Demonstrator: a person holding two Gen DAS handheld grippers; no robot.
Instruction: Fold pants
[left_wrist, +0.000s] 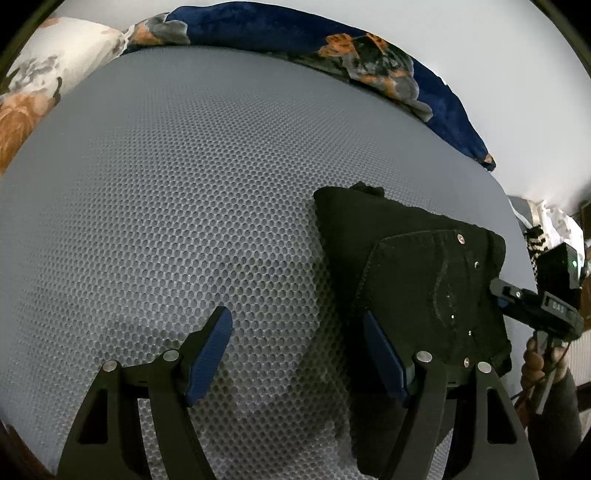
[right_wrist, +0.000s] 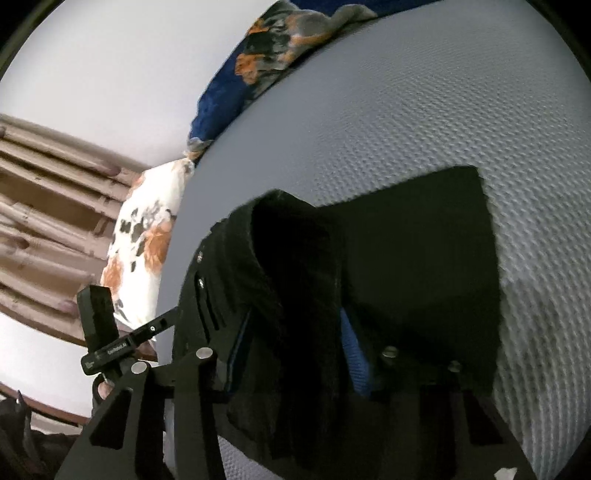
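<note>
Black folded pants (left_wrist: 417, 266) lie on the grey honeycomb mattress cover (left_wrist: 184, 184), rivets and a pocket showing on top. My left gripper (left_wrist: 299, 350) is open just above the cover at the pants' left edge; only cover lies between its blue pads, and its right finger (left_wrist: 384, 354) touches the fabric's side. In the right wrist view a thick bunch of the pants (right_wrist: 295, 295) fills the gap between the blue pads, so my right gripper (right_wrist: 295, 350) is shut on it. The rest of the pants (right_wrist: 424, 240) spreads flat beyond. From the left wrist view, the right gripper (left_wrist: 498, 295) meets the pants' right edge.
A dark blue floral blanket (left_wrist: 332, 40) is bunched along the far edge of the mattress. A white and orange floral pillow (left_wrist: 44, 74) sits at the far left corner. Brown curtains (right_wrist: 44, 206) and a pale wall stand beyond the bed.
</note>
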